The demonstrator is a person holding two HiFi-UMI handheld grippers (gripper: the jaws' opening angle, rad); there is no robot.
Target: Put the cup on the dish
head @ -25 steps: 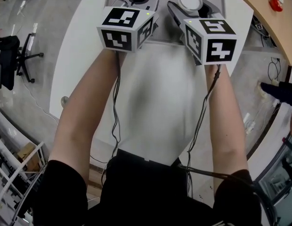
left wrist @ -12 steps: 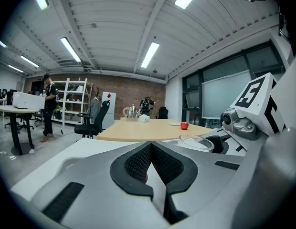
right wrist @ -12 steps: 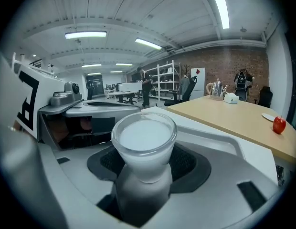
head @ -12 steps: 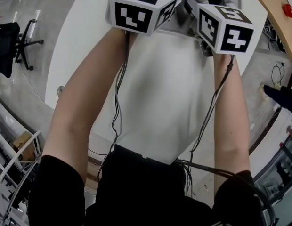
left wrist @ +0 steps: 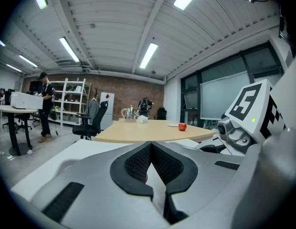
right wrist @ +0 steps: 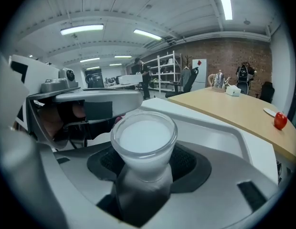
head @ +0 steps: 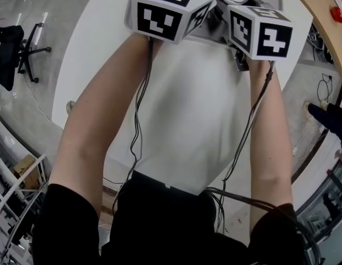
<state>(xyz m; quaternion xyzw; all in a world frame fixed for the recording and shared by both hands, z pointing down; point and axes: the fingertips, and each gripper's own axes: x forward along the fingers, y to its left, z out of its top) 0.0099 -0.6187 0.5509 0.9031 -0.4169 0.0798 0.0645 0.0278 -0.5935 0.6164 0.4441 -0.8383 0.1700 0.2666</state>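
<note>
White table (head: pixel 176 120) is spreading beneath both grippers, with a wooden table (left wrist: pixel 153 130) standing beyond them. Left gripper (left wrist: pixel 149 148) is reaching forward on an outstretched arm, its jaws pressing together on nothing. Right gripper (right wrist: pixel 143 171), just beside it, is clamping the clear cup (right wrist: pixel 144 140) upright between its pads. Marker cubes are hiding both sets of jaws in the head view.

A white table (head: pixel 182 109) bears a pale rimmed tray (right wrist: pixel 224 130) near its far edge.
</note>
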